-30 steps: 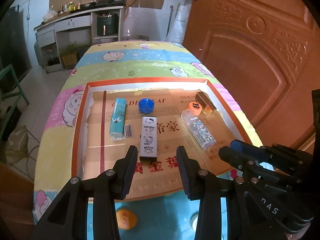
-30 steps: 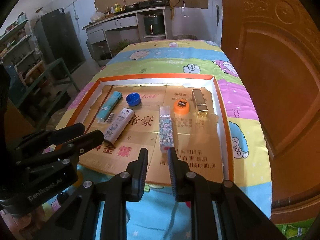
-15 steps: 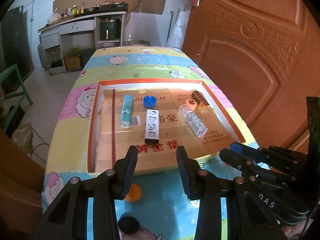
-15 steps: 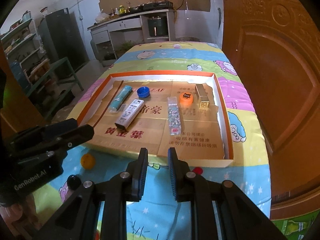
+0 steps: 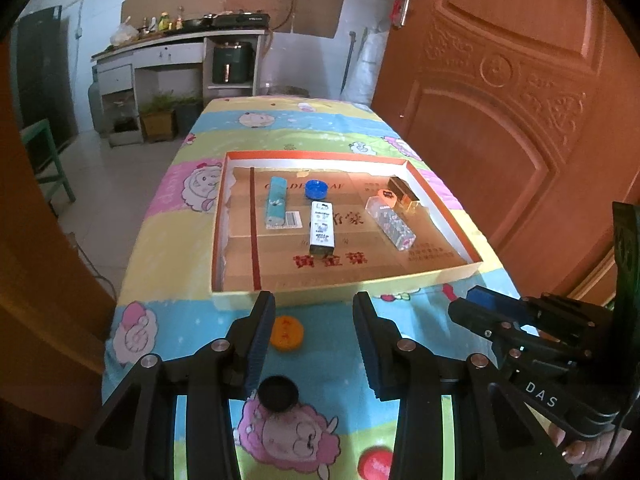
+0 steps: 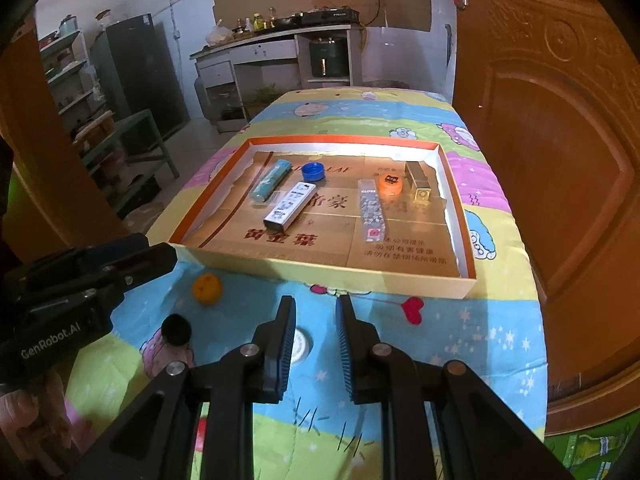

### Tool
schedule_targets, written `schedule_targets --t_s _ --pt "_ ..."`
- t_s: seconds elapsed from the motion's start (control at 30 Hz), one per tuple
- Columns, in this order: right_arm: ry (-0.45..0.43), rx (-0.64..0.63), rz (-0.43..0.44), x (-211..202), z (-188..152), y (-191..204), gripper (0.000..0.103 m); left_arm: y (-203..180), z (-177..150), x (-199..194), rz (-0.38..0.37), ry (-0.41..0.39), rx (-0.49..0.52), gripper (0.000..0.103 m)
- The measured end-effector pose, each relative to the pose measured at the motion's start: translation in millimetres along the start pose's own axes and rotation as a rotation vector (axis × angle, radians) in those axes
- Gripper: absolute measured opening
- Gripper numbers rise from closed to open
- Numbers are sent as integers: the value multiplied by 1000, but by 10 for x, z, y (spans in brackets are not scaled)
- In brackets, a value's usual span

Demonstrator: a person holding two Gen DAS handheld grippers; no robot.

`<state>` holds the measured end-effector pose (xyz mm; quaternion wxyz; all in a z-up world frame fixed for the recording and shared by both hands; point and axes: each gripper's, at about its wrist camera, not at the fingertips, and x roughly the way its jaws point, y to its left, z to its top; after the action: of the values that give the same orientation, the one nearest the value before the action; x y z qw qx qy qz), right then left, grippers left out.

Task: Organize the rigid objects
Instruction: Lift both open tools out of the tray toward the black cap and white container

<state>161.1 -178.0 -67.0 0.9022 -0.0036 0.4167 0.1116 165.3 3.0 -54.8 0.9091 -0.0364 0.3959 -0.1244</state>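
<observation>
Orange cap point(image 5: 285, 333) — between open left tool point(image 5: 314, 334) fingers.

A worktop point(image 5: 168, 264) covered in a colourful cartoon-sheep cloth. On it lie a shallow orange-rimmed cardboard tray point(image 5: 218, 216), and nearer the camera an orange cap point(image 5: 286, 333), a black cap point(image 5: 277, 393), a white disc point(image 6: 300, 346) and a red disc point(image 5: 377, 464).

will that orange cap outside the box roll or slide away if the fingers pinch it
The orange cap looks like a low, flat disc lying on its face, so rolling seems unlikely. It rests on soft quilted cloth, which should resist sliding. Its thin profile may make a side pinch shallow, so it could pop out or tip.
</observation>
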Motion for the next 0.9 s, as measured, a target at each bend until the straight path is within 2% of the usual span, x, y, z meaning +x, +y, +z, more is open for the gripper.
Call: schedule_targets --t_s 0.43,0.77,0.9 --pt "-1 -22 27 -132 -255 165 21 45 -327 -265 19 -8 14 42" --pt "2 -57 37 -64 -453 277 21 141 -522 -307 50 -12 10 42" --pt "23 -63 52 17 -507 278 21 193 -615 -280 33 -3 4 42"
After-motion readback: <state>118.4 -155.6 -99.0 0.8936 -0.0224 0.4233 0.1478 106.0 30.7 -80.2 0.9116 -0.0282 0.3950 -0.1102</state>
